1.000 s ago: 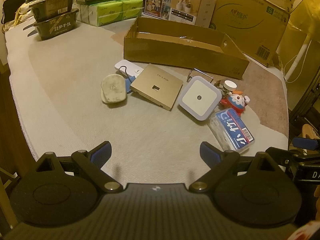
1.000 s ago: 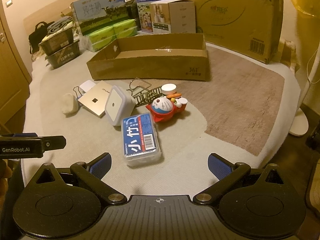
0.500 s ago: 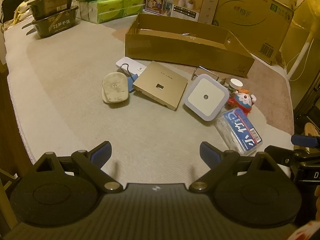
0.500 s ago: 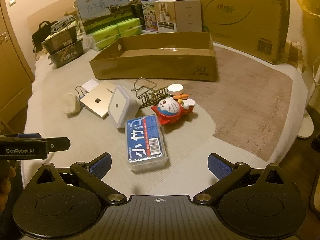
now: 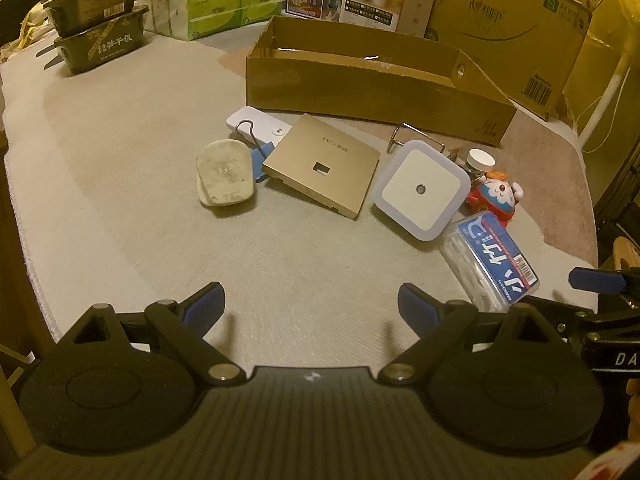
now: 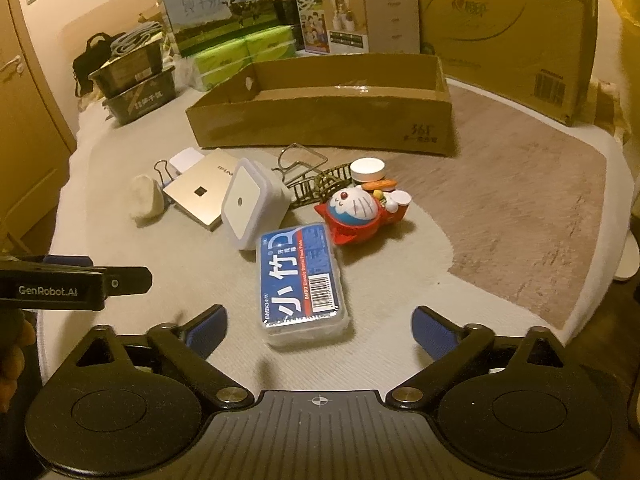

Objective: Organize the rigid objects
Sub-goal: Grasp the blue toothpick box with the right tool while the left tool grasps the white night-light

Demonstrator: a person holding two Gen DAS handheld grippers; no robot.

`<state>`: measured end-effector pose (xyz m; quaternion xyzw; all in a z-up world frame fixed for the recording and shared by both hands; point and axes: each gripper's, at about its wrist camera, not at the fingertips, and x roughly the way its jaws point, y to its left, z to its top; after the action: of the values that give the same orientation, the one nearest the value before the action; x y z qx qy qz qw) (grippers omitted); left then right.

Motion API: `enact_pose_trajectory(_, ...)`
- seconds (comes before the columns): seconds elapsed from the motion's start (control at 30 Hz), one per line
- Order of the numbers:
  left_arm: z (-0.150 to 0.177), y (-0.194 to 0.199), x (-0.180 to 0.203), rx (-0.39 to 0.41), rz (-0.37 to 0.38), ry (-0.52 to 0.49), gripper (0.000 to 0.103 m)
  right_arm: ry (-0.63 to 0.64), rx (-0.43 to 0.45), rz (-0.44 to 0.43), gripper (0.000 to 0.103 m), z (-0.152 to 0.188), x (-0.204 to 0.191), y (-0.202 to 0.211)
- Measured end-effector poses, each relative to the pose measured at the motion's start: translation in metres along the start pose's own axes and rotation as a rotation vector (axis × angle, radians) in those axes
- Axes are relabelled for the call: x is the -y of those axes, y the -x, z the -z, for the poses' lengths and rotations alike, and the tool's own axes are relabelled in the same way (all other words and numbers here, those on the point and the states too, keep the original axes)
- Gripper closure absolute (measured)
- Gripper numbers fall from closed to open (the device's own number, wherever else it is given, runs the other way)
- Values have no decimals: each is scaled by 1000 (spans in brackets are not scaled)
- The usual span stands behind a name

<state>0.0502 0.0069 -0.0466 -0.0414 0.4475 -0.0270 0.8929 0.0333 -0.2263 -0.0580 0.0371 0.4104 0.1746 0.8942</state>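
The left gripper (image 5: 310,306) hangs above bare grey carpet (image 5: 120,184) with its two blue-padded fingers (image 5: 206,306) spread wide and nothing between them, the jaws having just eased inward a little; the right gripper (image 6: 318,326) is likewise released, its jaws having just narrowed somewhat, with the near end of one clear floss-pick box (image 6: 302,278) lying on the carpet between the fingers (image 6: 430,330) but untouched by either pad.

The loose things sit in one cluster in front of one long, shallow cardboard tray (image 6: 320,120): one gold square panel (image 5: 322,166); one white square night light (image 5: 422,188) just right of the panel, leaning on its edge; one red and blue cat figurine (image 6: 358,210) beside the floss-pick box; one small white-lidded jar (image 6: 367,170) behind the figurine; one dark wire rack (image 6: 310,184) between light and jar; one off-white oval pad (image 5: 225,176) at the left end; one white flat device (image 5: 256,124) and one binder clip (image 5: 252,136) behind the pad.

Behind the tray stand two stacked dark bins (image 5: 100,28), two green tissue packs (image 5: 224,12), and one large cardboard carton (image 5: 512,28).
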Motion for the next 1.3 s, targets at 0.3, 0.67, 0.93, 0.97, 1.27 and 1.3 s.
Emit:
enact_pose_trajectory(0.3,-3,-10,-4,-6,13,-5,12,36,-11,-24,16,-2,-6,-14)
enact_pose_trajectory(0.67,-13,-23,3,27,83,-93,13,90,-31,-32,32,-8,-8,-38)
enact_pose_trajectory(0.93,-18,-31,11,29,131,-165,14,113,-51,-36,45,-11,-7,-49)
enact_pose_trajectory(0.97,-19,-32,12,27,135,-172,15,117,-51,-37,45,-10,-7,-49)
enact_pose_trajectory(1.27,-24,-40,31,44,180,-319,16,153,-62,-42,46,1,9,-31)
enact_pose_trajectory(1.3,-25,-41,34,50,182,-334,16,148,-61,-41,46,2,12,-30)
